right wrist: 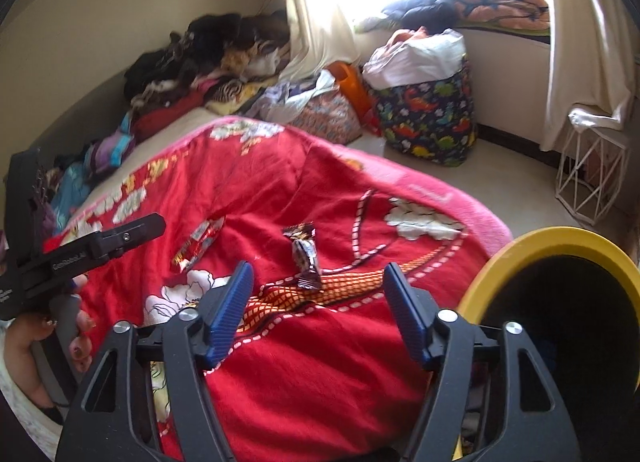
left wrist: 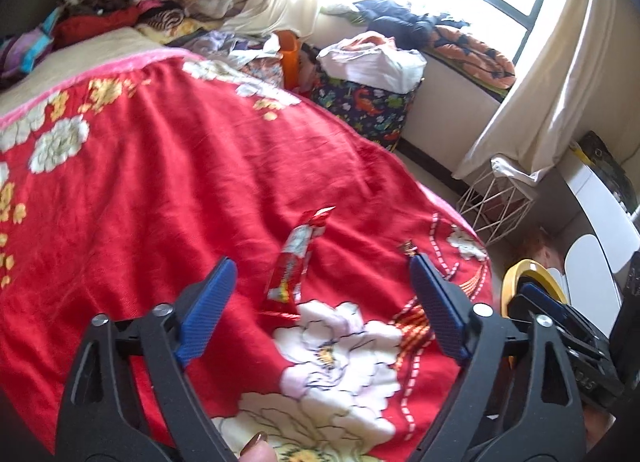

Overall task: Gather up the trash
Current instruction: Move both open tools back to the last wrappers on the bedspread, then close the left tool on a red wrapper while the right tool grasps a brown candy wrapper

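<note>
Scene: a bed covered by a red floral blanket [left wrist: 168, 190], with two pieces of trash lying on it and a yellow-rimmed bin [right wrist: 560, 246] at the bed's edge.
Left gripper [left wrist: 320, 298]: jaws apart, nothing between the pads; it hovers above the blanket with the red wrapper just ahead of its fingers.
Right gripper [right wrist: 318, 302]: jaws apart and empty; the dark wrapper lies just beyond its fingertips, roughly centred in the gap.
Red wrapper [left wrist: 294, 262]: a long, flat foil sachet with a twisted, pointed upper end that lifts slightly off the fabric. In the right wrist view it lies to the left of the dark wrapper, well apart from it.
Dark wrapper [right wrist: 306, 258]: a short, crumpled brown-and-silver packet with crimped ends, resting on the blanket's orange lattice pattern.
Bin: open-mouthed with a dark interior, to the right of the right gripper and near it.
Expected handling: both wrappers are judged very light, thin and limp; the foil is likely slick and will crumple rather than resist.
Grasp point, red wrapper: across the narrow width at mid-length, or at the raised twisted end, which offers clearance from the fabric.
Grasp point, dark wrapper: across the bulkier middle, where the folds give the pads something to bite.
Risk: the soft blanket may be pinched together with the foil, and a light wrapper may slide away from a closing pad.
</note>
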`<act>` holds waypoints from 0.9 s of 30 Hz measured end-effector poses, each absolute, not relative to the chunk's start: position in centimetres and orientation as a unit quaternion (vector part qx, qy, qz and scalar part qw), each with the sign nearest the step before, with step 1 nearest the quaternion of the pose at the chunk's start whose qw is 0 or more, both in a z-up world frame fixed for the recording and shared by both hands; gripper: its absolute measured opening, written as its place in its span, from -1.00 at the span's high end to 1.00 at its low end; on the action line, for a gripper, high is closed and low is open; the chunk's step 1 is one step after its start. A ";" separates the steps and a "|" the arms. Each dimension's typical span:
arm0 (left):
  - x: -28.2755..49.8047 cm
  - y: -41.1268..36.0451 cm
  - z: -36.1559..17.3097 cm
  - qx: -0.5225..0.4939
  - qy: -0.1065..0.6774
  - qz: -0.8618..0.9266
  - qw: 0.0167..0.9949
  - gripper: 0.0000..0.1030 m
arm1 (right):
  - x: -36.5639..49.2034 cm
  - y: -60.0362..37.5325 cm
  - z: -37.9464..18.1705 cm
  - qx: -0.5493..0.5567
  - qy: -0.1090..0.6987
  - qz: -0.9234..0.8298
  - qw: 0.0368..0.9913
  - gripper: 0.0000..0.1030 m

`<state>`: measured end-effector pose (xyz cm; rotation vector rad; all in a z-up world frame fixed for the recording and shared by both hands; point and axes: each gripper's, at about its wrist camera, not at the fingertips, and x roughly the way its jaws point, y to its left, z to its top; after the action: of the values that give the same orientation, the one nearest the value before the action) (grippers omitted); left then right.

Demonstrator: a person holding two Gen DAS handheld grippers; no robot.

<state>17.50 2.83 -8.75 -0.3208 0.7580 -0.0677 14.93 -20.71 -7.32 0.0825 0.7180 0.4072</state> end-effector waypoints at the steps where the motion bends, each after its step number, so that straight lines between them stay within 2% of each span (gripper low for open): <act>1: 17.6 3.1 -9.1 -0.158 0.372 -0.033 0.914 -0.38 | 15.4 -20.4 -7.6 0.038 0.354 0.201 0.913 -0.10; 5: 18.0 3.6 -10.1 -0.161 0.385 -0.036 0.908 -0.11 | 17.4 -18.8 -9.3 0.035 0.380 0.205 0.901 0.01; 8: 18.4 3.6 -11.1 -0.163 0.395 -0.037 0.903 0.00 | 18.9 -18.0 -10.7 0.034 0.401 0.200 0.894 0.15; 11: 18.7 3.6 -12.0 -0.165 0.404 -0.035 0.899 0.08 | 20.2 -17.4 -12.3 0.026 0.424 0.191 0.885 0.40; 12: 18.9 3.6 -12.2 -0.166 0.406 -0.035 0.898 0.11 | 20.5 -17.3 -12.7 0.026 0.428 0.191 0.883 0.62; 13: 19.0 3.5 -12.4 -0.165 0.408 -0.034 0.897 0.14 | 20.7 -17.3 -13.1 0.028 0.433 0.190 0.881 0.66; 18: 19.6 3.5 -13.3 -0.165 0.415 -0.029 0.894 0.34 | 19.7 -17.9 -12.4 0.049 0.415 0.206 0.885 0.67; 21: 20.0 3.3 -13.8 -0.162 0.422 -0.024 0.892 0.57 | 18.0 -18.4 -11.5 0.054 0.399 0.212 0.891 0.67; 22: 20.0 3.2 -13.9 -0.157 0.425 -0.021 0.891 0.70 | 17.7 -18.6 -11.3 0.056 0.395 0.213 0.892 0.67; 27: 19.7 2.4 -13.3 -0.152 0.423 -0.034 0.893 0.78 | 15.2 -20.1 -10.2 0.075 0.377 0.217 0.897 0.67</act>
<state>19.67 2.38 -13.30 -0.3150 0.8773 -0.0707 15.25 -20.10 -10.16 0.1544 0.7812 0.4490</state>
